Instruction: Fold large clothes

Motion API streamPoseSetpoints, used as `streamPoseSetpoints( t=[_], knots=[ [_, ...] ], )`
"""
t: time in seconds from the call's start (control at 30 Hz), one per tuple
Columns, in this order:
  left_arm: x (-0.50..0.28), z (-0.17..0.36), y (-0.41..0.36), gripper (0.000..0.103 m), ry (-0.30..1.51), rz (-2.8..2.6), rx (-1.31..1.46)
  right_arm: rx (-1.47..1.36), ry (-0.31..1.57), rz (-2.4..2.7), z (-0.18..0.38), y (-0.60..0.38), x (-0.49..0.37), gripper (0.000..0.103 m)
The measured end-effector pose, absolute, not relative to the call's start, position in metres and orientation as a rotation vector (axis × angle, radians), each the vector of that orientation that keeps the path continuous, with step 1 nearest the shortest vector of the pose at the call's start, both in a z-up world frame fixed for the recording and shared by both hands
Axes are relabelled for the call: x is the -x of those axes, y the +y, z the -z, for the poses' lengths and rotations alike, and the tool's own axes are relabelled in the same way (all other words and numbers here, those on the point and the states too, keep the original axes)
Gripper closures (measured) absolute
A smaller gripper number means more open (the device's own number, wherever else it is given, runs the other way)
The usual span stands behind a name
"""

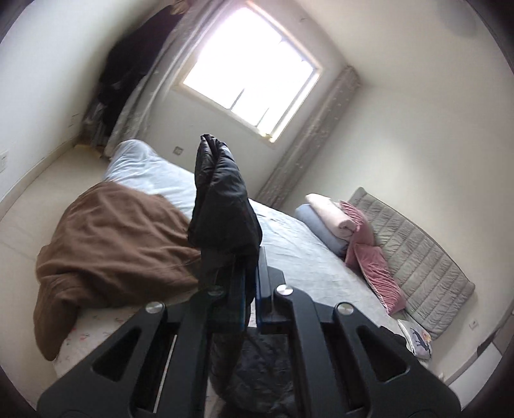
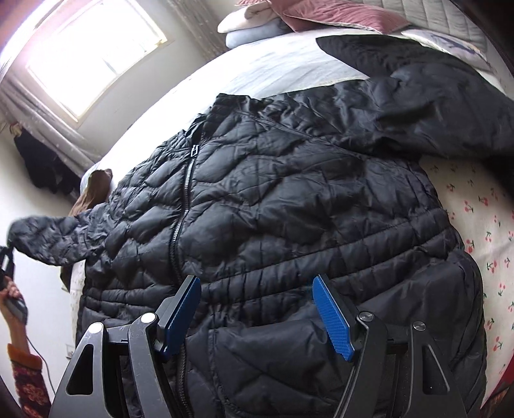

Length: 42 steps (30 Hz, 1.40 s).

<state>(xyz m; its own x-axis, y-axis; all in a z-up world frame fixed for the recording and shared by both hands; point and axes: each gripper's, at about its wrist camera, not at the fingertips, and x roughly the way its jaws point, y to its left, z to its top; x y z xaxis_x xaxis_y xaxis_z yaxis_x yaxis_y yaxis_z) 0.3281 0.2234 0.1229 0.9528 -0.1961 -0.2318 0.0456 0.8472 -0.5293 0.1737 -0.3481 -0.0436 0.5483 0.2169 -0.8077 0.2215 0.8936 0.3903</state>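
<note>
a black quilted jacket [image 2: 273, 199] lies front up on the bed [image 2: 276, 67], zip closed along the chest, its body covering most of the near part of the mattress. one sleeve [image 2: 433, 106] stretches away from the jacket's body toward the pile of folded blankets [image 2: 257, 25] at the head of the bed. the other sleeve [image 2: 45, 238] is lifted off the jacket's opposite side and hangs out past the bed's edge.

the left gripper [image 1: 247, 257] has its jaws pressed together on the cuff of that lifted sleeve [image 1: 221, 205], and the dark fabric stands up bunched above the fingers. in the right wrist view the same gripper appears only as a dark sliver at the sleeve's end, with the person's hand [image 2: 13, 295] and a patterned cuff below it.

the right gripper [image 2: 257, 308] hangs over the jacket's hem with its jaws wide apart; the blue pads [image 2: 334, 318] straddle a band of the hem, and nothing is clamped between them. whether the tips touch the cloth i cannot tell.

beyond the jacket, a brown blanket [image 1: 106, 244] is heaped on the bed's far side, and past it a window [image 1: 253, 67] is bright with daylight.
</note>
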Motion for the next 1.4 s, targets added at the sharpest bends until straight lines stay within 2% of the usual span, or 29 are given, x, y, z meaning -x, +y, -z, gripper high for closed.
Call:
streamPoseSetpoints(
  t=[0.1, 0.27, 0.5, 0.77, 0.83, 0.9, 0.97, 1.1, 1.2, 1.4],
  knots=[
    [-0.335, -0.150, 0.166, 0.098, 0.282, 0.225, 0.480, -0.499, 1.004, 0.009, 0.045, -0.352, -0.173, 0.030],
    [-0.345, -0.158, 0.072, 0.098, 0.330, 0.358, 0.411, -0.498, 1.005, 0.020, 0.046, -0.356, -0.172, 0.030],
    [-0.356, -0.117, -0.040, 0.098, 0.462, 0.480, 0.257, -0.467, 1.014, 0.041, 0.047, -0.356, -0.171, 0.030],
    [-0.356, -0.054, -0.112, 0.098, 0.638, 0.559, 0.169, -0.472, 1.007, 0.038, 0.045, -0.357, -0.170, 0.030],
    [-0.357, -0.038, -0.127, 0.086, 0.730, 0.621, 0.148, -0.486, 1.002, 0.041, 0.045, -0.360, -0.169, 0.030],
    [-0.355, -0.023, -0.137, 0.043, 0.818, 0.654, 0.102, -0.496, 0.998, 0.045, 0.045, -0.363, -0.168, 0.030],
    [-0.347, -0.019, -0.140, 0.030, 0.822, 0.645, 0.041, -0.505, 0.996, 0.047, 0.045, -0.364, -0.168, 0.030],
    [-0.339, -0.030, -0.122, 0.020, 0.769, 0.615, -0.019, -0.518, 0.995, 0.052, 0.045, -0.365, -0.167, 0.030],
    [-0.346, -0.032, -0.101, 0.020, 0.773, 0.570, -0.036, -0.519, 0.996, 0.052, 0.046, -0.365, -0.167, 0.030],
    [-0.361, 0.003, -0.047, 0.020, 0.811, 0.435, -0.019, -0.516, 0.996, 0.045, 0.045, -0.361, -0.167, 0.030]
  ],
)
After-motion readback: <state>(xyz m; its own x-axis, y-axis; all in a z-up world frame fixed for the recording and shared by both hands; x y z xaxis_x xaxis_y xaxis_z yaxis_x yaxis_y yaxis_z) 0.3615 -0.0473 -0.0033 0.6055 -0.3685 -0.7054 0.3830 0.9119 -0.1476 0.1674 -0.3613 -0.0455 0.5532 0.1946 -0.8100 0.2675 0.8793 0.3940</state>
